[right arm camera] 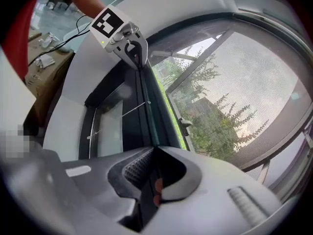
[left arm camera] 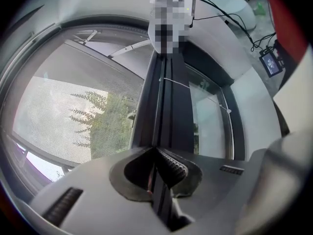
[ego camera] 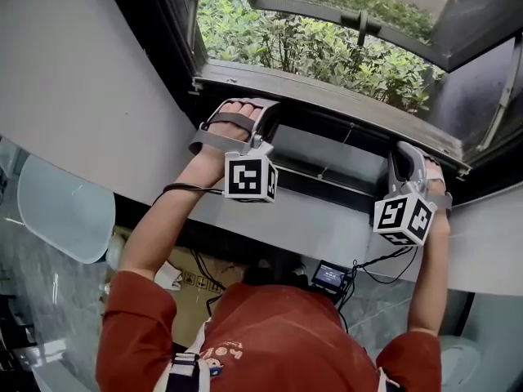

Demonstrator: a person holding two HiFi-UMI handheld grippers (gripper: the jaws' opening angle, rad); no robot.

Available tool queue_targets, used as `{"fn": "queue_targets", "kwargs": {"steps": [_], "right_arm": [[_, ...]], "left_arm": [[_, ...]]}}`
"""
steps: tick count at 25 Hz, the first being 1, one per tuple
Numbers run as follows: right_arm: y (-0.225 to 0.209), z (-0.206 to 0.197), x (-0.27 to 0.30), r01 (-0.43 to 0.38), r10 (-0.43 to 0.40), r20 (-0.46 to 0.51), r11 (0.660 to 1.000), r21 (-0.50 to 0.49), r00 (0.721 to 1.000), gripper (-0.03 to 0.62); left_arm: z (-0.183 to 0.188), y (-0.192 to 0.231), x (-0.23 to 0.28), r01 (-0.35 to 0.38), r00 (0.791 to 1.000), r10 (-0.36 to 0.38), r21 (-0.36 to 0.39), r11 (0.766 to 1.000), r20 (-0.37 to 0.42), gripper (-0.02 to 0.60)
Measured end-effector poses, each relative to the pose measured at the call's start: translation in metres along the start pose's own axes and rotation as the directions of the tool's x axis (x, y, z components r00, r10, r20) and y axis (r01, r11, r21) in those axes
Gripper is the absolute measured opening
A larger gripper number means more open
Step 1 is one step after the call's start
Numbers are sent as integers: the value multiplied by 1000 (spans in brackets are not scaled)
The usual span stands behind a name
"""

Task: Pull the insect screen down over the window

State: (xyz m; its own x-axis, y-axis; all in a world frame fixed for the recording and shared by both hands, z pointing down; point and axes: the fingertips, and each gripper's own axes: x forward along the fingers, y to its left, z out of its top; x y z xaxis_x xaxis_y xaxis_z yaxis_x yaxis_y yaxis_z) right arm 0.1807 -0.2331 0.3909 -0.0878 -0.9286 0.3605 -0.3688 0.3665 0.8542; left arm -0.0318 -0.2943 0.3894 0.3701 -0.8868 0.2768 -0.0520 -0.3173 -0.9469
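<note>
The insect screen's dark pull bar (ego camera: pixel 327 172) runs across the window frame. My left gripper (ego camera: pixel 263 134) is shut on the bar's left part and my right gripper (ego camera: pixel 400 163) is shut on its right part. In the left gripper view the jaws (left arm camera: pixel 157 164) pinch the bar's thin edge (left arm camera: pixel 166 106), with grey mesh (left arm camera: pixel 73 111) to its left and the other gripper (left arm camera: pixel 168 13) at the far end. The right gripper view shows the same hold (right arm camera: pixel 150 173) on the bar (right arm camera: pixel 146 109), with mesh (right arm camera: pixel 234 97) to its right and the left gripper (right arm camera: pixel 124 38) beyond.
Green shrubs (ego camera: pixel 310 47) lie outside under an open casement (ego camera: pixel 359 19). A thin white cord (left arm camera: pixel 195 89) crosses the glass beside the bar. Below the sill are a small screen device (ego camera: pixel 331 276) with cables, a cardboard box (ego camera: pixel 192 276) and a white rounded seat (ego camera: pixel 65 207).
</note>
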Motion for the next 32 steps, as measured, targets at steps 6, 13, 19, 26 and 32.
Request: {"fn": "queue_targets", "kwargs": {"steps": [6,13,19,26,32], "right_arm": [[-3,4,5,6,-6,14,999,46,1000,37],[-4,2,4,-13,9,32,988,152,999,44],[1,1,4,-57,52,29,975,213,998,44],[2,0,4,-64,58,32,968,242,998,48],[-1,0,4,-58,37,81,958,281,996,58]], "left_arm": [[-3,3,1,48,999,-48,14,999,-8,23],[-2,3,2,56,998,-56,1,998,-16,24],[-3,-3,0,88,996,-88,43,995,-22,20],[-1,-3,0,100,995,-100,15,995,-8,18],[0,-3,1,92,996,-92,-6,996,6,8]]}}
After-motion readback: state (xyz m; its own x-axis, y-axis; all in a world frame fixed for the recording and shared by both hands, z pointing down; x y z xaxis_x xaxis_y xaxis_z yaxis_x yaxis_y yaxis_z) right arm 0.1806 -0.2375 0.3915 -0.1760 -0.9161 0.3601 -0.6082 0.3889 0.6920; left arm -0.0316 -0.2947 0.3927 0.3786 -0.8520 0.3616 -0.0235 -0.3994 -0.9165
